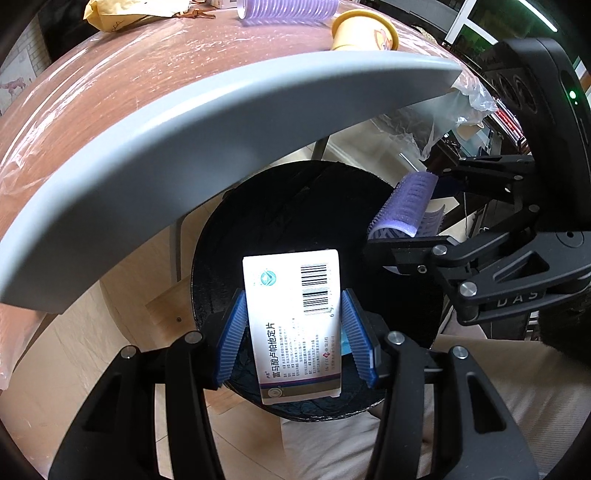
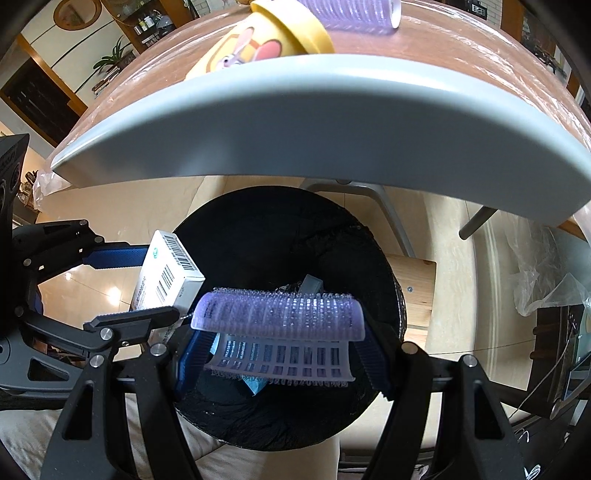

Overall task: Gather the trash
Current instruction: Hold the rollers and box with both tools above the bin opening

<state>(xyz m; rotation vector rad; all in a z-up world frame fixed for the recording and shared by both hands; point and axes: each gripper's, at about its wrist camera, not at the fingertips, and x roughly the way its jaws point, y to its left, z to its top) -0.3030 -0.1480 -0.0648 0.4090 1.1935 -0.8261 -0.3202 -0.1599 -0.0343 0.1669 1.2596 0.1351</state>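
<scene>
My left gripper (image 1: 293, 332) is shut on a white medicine box (image 1: 293, 325) and holds it over the mouth of a black-lined trash bin (image 1: 295, 206) below the table edge. My right gripper (image 2: 280, 343) is shut on a squashed purple hair roller (image 2: 280, 314) and holds it over the same bin (image 2: 266, 236). The right gripper with its roller (image 1: 406, 206) shows at the right in the left wrist view. The left gripper with the box (image 2: 166, 273) shows at the left in the right wrist view. Blue and grey scraps (image 2: 312, 284) lie inside the bin.
The grey-edged table (image 1: 184, 155) overhangs the bin. On it lie a yellow paper cup (image 1: 364, 35) on its side, a purple hair roller (image 1: 288, 11) and a crumpled yellow paper (image 1: 110, 14). Clear plastic film (image 1: 469, 99) hangs off the table's corner. A wooden stool (image 2: 413, 291) stands behind the bin.
</scene>
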